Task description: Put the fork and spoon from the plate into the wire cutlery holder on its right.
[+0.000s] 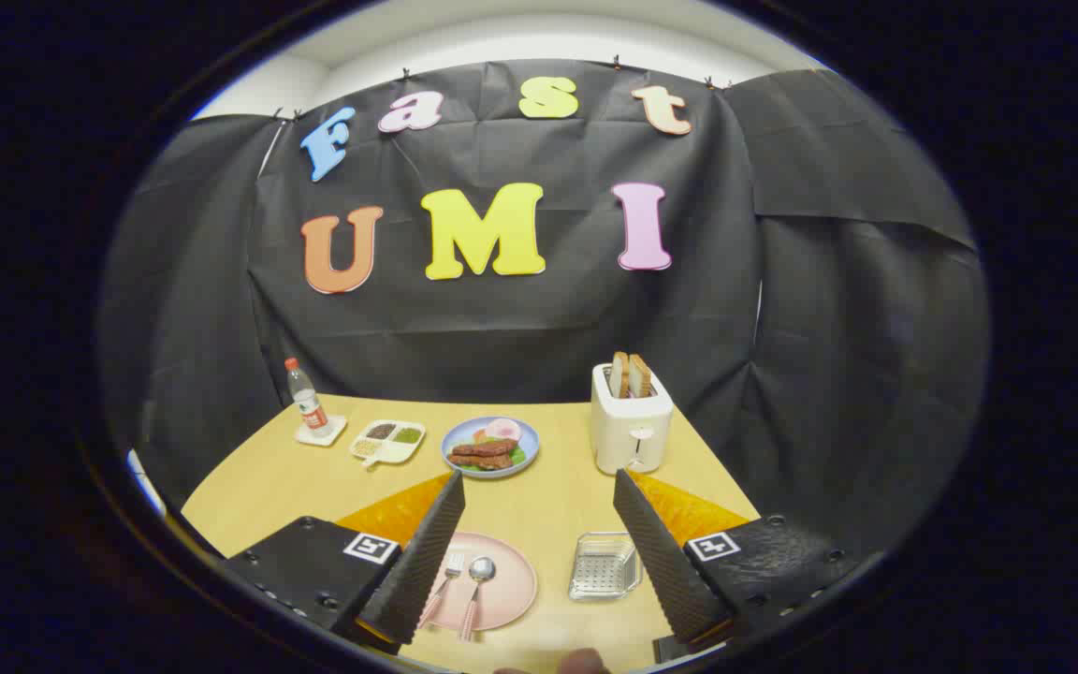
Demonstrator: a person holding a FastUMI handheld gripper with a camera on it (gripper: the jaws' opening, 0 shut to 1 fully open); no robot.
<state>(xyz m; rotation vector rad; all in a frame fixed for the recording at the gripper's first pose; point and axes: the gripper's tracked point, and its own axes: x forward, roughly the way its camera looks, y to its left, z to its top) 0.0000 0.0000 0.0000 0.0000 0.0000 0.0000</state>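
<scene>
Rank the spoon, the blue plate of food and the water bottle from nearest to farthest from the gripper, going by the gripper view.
With the gripper open and holding nothing:
1. Spoon, on the pink plate between the jaws.
2. Blue plate of food, beyond the fingertips, mid-table.
3. Water bottle, far left corner by the wall.

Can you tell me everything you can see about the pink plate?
The pink plate is round, flat and pale pink, and looks like smooth plastic or ceramic. It lies on the wooden table, between the open gripper fingers and partly hidden behind the left one. A fork and a spoon with pink handles lie side by side on it. The wire cutlery holder sits just to its right, apart from it.
</scene>
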